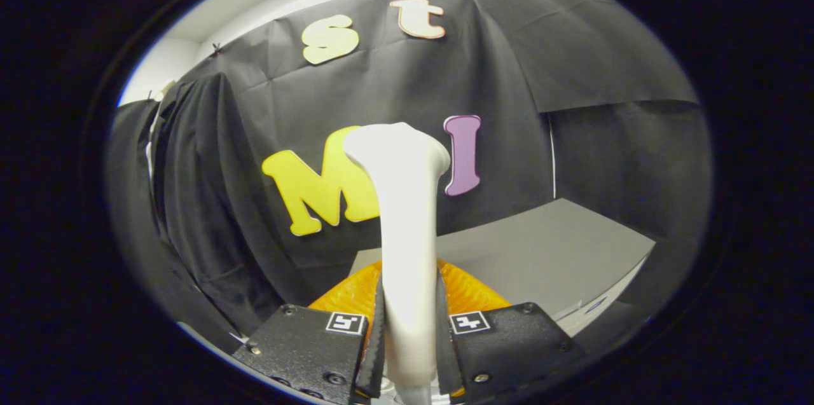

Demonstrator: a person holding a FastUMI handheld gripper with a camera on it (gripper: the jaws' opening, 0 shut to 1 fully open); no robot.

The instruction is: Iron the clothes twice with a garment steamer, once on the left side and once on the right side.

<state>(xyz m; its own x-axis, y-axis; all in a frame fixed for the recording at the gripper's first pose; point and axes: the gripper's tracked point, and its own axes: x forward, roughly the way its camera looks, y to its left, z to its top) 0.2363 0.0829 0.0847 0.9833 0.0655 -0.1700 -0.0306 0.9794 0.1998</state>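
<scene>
A white garment steamer (404, 214) stands upright between my fingers, its wide head at the top facing away from me. My gripper (408, 329) is shut on the steamer's handle, both fingers pressing its sides. A dark garment (197, 195) hangs off to the left against the booth wall, well beyond the steamer head and apart from it.
A grey table (547, 246) lies ahead and to the right of the fingers. An orange ribbed object (470, 294) sits just behind the fingers on both sides of the steamer handle. Black cloth walls close the space behind.
</scene>
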